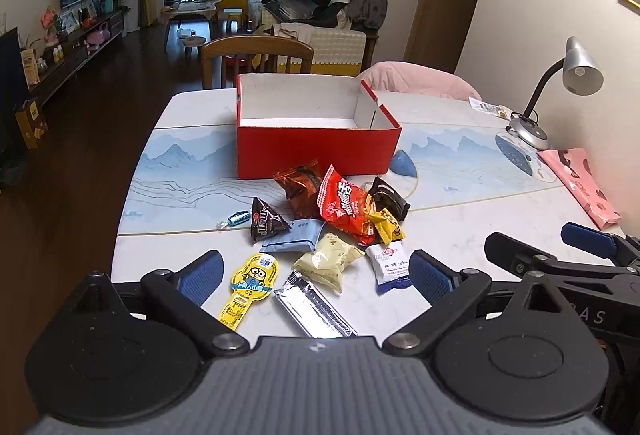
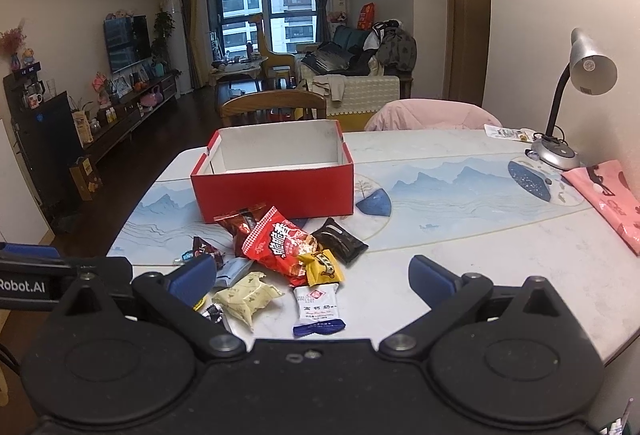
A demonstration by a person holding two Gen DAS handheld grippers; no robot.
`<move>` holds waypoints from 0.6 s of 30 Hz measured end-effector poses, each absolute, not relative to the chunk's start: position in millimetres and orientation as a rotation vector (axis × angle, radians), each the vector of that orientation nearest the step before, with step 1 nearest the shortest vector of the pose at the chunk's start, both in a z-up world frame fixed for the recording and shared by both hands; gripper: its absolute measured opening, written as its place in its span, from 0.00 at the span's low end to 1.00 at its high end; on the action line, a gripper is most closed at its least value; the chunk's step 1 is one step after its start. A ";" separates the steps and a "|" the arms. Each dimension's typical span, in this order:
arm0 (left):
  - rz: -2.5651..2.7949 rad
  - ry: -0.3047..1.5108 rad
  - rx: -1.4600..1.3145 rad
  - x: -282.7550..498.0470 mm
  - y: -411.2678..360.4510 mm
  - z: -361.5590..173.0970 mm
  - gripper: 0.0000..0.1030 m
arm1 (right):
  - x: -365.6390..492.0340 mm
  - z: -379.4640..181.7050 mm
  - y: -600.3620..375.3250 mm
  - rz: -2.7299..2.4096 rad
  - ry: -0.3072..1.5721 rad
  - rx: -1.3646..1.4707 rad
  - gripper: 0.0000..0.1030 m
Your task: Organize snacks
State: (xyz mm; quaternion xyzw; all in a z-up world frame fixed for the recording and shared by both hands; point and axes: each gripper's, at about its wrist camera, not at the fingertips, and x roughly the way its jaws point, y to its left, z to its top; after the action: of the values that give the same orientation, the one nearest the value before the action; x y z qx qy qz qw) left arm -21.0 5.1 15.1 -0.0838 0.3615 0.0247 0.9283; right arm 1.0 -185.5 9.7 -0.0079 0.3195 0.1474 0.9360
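Plainly, both claws hung spread and empty over the desk (image 1: 460, 235): left claw (image 1: 316, 275), right claw (image 2: 312, 277). Snack packets (image 2: 280, 251) lay heaped mid-frame before the red box (image 2: 272, 183), whose floor was partly hidden; the silver bar (image 1: 316, 309) was cut off below.

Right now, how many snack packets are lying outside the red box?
11, all in front of the red box: brown, red, black, yellow, M&M's, candy, blue, cream, white, silver, Minion. Others may be hidden underneath.
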 end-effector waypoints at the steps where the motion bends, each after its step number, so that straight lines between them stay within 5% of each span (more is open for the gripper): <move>1: 0.044 0.738 -0.172 -21.5 4.4 15.6 0.97 | 0.7 9.7 -185.1 0.300 0.656 -0.019 1.00; 18: 0.033 0.725 -0.175 -22.1 1.0 17.8 0.97 | 0.8 8.1 -186.9 0.307 0.640 -0.019 0.99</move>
State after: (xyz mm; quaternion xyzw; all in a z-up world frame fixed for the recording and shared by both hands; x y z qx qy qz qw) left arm -22.1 1.0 17.8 -0.0856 0.3543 0.0163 0.9310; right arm 0.8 -186.9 8.1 -0.0091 0.3132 0.1504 0.9377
